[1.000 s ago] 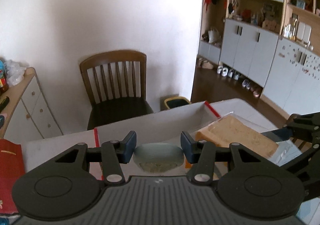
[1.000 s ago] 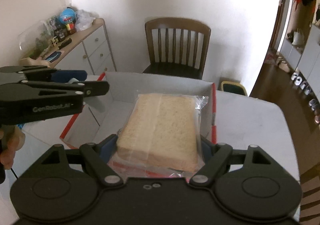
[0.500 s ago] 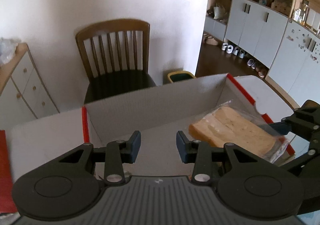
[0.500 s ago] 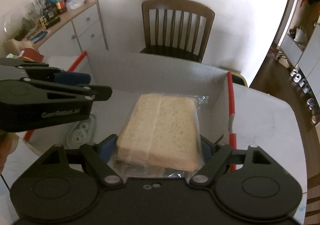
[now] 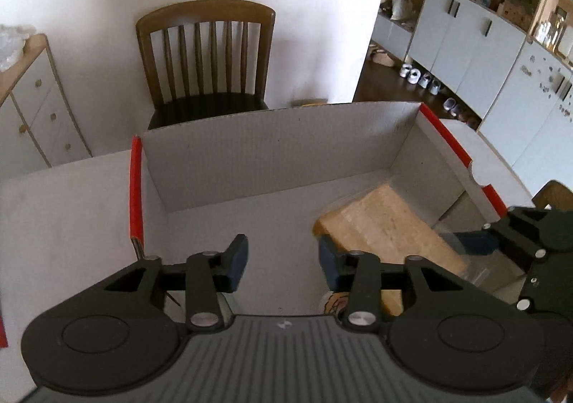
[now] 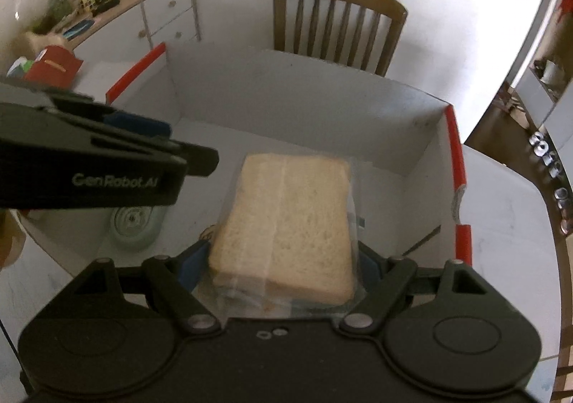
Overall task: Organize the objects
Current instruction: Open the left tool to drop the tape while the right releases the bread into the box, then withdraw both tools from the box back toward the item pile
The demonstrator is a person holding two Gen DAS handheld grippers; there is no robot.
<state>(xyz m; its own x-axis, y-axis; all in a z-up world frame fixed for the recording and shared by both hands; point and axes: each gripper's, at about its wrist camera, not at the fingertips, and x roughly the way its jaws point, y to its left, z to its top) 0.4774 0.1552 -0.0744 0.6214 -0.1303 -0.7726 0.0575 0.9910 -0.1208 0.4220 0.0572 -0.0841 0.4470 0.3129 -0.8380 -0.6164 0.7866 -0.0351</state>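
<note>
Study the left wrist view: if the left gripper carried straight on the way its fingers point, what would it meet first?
Probably the bare floor of the cardboard box, then its far wall. The left gripper is open and empty; the bagged bread lies off to its right. Depth is uncertain.

Round clear item — partly hidden under left tool — unidentifiable.

Bagged bread between right gripper fingers, over box
</note>
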